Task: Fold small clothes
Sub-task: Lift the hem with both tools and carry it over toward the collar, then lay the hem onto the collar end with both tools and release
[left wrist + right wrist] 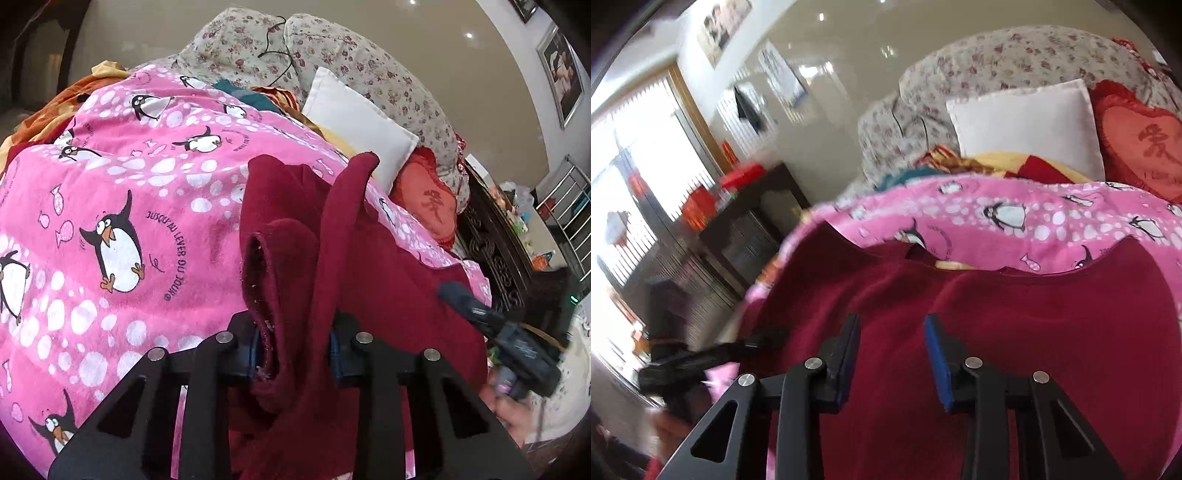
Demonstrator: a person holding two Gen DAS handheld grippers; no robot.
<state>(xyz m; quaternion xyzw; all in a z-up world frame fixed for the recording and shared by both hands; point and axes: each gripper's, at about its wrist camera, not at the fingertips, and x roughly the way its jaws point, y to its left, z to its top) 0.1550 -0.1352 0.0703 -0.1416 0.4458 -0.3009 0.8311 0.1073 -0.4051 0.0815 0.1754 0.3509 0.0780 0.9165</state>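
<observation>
A pink fleece blanket (122,192) printed with penguins, fish and white spots covers the bed, and the dark red garment (391,280) lies spread on it. Behind the blanket rise floral pillows (354,62), with a thin black cord (275,48) trailing over them. A plain white cushion (354,122) leans in front of them, and a red heart-shaped cushion (428,199) with a frilled rim sits beside it. Orange and yellow bedding (48,114) bunches at the blanket's far left edge. A dark carved cabinet (491,254) stands close along the bed's right side in the left wrist view. In the right wrist view another dark cabinet (753,225) with red boxes on top stands off the bed's left side, before a bright window.

The garment is thick, soft and napped. The left claw (295,347) pinches a bunched fold of it between blue pads; the cloth stands up from the grip in a tall loop, with a rolled hem showing fuzz along its inner edge. The right claw (892,354) hangs just over the flat part of the garment, its pads spread apart with nothing between them.

The garment's curved upper edge lies against the pink blanket (1015,221). Open blanket stretches to the left of the garment, and the cushions close off the far side.
</observation>
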